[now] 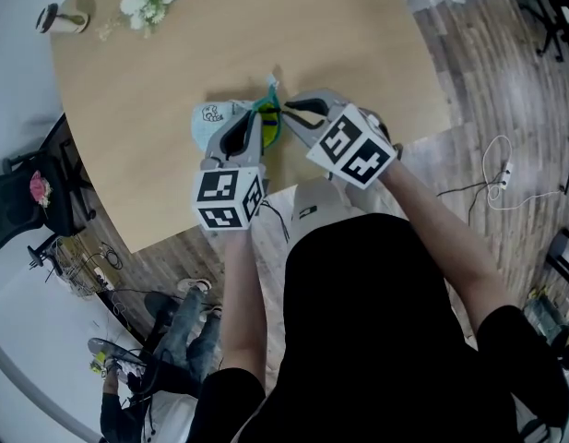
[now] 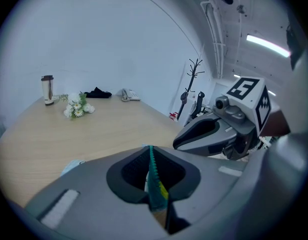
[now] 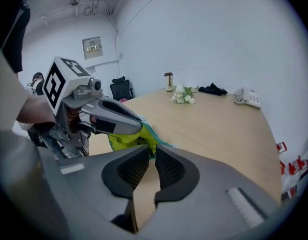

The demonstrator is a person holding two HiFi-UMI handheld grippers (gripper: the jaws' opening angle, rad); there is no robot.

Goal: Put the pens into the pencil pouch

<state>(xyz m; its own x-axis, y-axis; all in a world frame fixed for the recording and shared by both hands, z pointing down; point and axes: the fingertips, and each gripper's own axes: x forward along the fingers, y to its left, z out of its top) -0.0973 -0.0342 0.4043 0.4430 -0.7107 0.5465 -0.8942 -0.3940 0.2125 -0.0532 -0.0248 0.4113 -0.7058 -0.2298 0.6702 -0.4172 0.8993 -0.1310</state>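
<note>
left gripper (image 2: 151, 150) jaws pinch the pouch's (image 1: 210, 116) zip edge; right gripper (image 3: 151, 149) jaws barely apart, empty; both hide most of it.

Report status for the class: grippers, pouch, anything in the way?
Status: left gripper jaws shut on pouch zipper edge. Then right gripper jaws slightly apart, empty, at pouch mouth. No loose pens visible on table; nothing blocking.

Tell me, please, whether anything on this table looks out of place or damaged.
Nothing stands out. The light-blue fabric pouch lies on the pale wooden table, its teal zipper edge pinched between the jaws of the left gripper; nothing looks spilled or torn.
</note>
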